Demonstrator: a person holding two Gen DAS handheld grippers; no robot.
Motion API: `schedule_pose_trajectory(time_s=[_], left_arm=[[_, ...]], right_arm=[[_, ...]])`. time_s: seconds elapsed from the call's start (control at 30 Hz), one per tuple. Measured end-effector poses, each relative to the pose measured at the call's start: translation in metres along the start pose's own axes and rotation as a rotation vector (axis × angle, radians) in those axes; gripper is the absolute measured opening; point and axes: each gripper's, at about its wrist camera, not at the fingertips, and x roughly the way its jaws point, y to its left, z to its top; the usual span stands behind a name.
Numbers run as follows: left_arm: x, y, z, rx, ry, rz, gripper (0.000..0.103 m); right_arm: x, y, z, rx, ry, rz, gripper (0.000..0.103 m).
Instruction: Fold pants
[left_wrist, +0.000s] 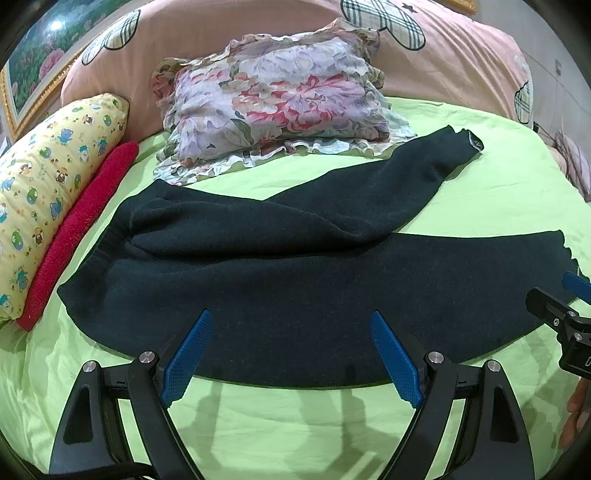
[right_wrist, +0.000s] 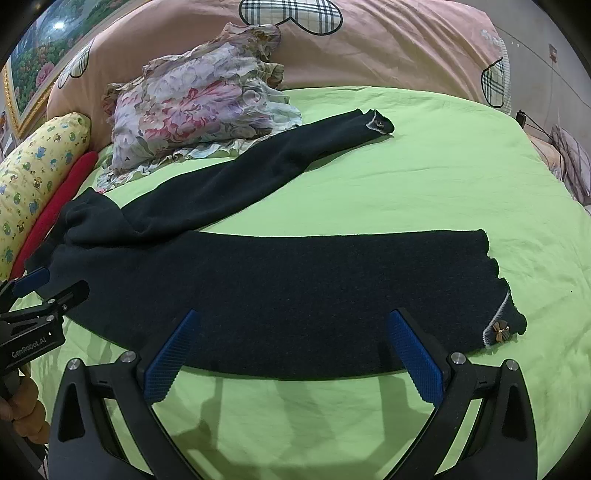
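In the left wrist view I see the dark pants (left_wrist: 295, 280) lying spread on the green bedsheet (left_wrist: 295, 424), just ahead of my left gripper (left_wrist: 291, 354), whose blue fingers (left_wrist: 188, 362) stand wide apart and hold nothing. The near leg runs across the view from left to right, so its long axis is crosswise to my fingers, and its near edge lies just under the fingertips; the waist end is at the left, near the red towel roll (left_wrist: 77, 236) and the yellow cartoon-print pillow (left_wrist: 48, 206), and the second leg goes diagonally away toward the floral cushion (left_wrist: 273, 96). The right gripper (left_wrist: 565, 314) shows at the right border of this view, close to the near cuff; from here I cannot tell how its jaws stand. In the right wrist view my right gripper (right_wrist: 295, 354) is also wide open and empty, over the near edge of the same leg. The cuff with a small bow ornament (right_wrist: 500, 330) lies to the right of my fingers, so I judge the right hand is the nearer one for the cuffs and the left hand for the waist. The left gripper (right_wrist: 44, 291) is seen at the left border, and on its body I can read "GenRobot.AI". On the pants I find no readable label.
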Motion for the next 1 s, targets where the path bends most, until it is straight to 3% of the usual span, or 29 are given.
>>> schedule_pose_trajectory(time_s=[0.27, 0.7, 1.0], left_arm=[[0.004, -0.001, 0.003, 0.02, 0.053, -0.016, 0.088], [0.01, -0.007, 0.011, 0.029, 0.048, -0.052, 0.088], [0.015, -0.025, 0.033, 0.108, 0.016, -0.094, 0.088]], right_arm=[[0.002, -0.001, 0.001, 0.003, 0.005, -0.001, 0.102], [0.003, -0.007, 0.009, 0.022, 0.008, 0.007, 0.102], [0.005, -0.02, 0.038, 0.051, -0.013, 0.017, 0.102]])
